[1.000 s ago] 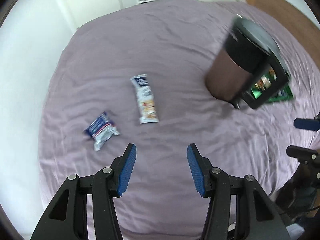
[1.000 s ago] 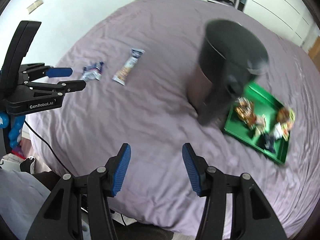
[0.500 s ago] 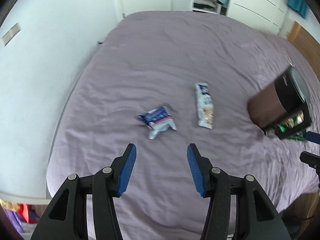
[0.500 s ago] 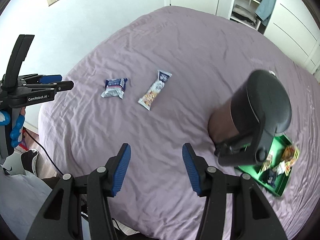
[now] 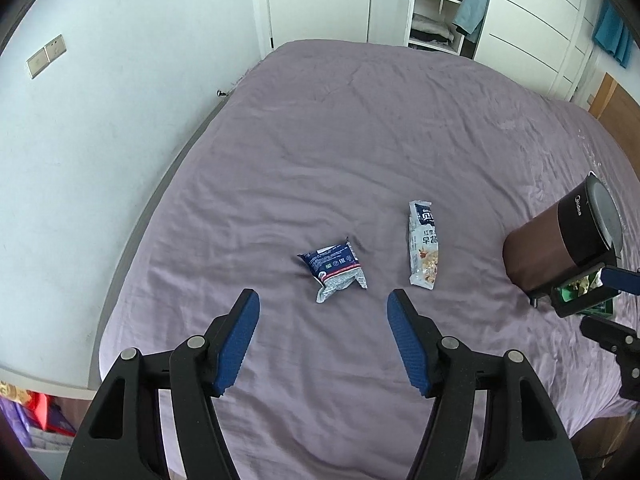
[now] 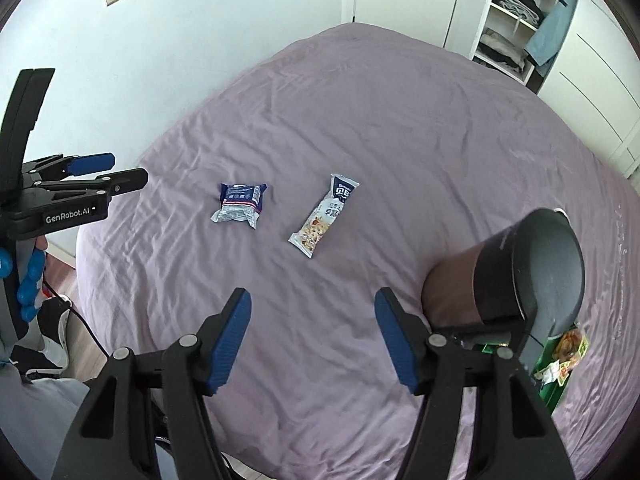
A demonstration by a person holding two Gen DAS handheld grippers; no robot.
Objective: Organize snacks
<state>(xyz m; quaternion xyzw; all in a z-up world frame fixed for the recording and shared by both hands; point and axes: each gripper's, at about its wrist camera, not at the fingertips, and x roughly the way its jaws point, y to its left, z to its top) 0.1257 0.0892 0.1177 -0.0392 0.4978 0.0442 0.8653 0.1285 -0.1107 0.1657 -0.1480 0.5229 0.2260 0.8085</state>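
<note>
Two snack packets lie on the purple bedspread [image 5: 360, 140]: a small blue and white packet [image 5: 335, 271] [image 6: 240, 201] and a long white cereal bar [image 5: 423, 251] [image 6: 323, 216]. My left gripper [image 5: 322, 320] hovers just short of the blue packet, its jaws opening with nothing between them. It also shows at the left edge of the right wrist view [image 6: 108, 168]. My right gripper [image 6: 312, 320] hangs over bare bedspread short of the cereal bar, its jaws opening and empty. A green tray [image 6: 554, 388] with several snacks lies behind the brown appliance.
A brown cylindrical appliance with a dark lid [image 5: 560, 248] [image 6: 504, 280] stands on the bed at the right, partly hiding the tray. White walls, a door and an open wardrobe [image 5: 436, 4] lie beyond the bed. A person's gloved hand [image 6: 28, 276] holds the left gripper.
Both views swung left: the packets now sit nearer the middle, the appliance and tray slid toward the right edge. Both grippers' jaws stand wider apart than before.
</note>
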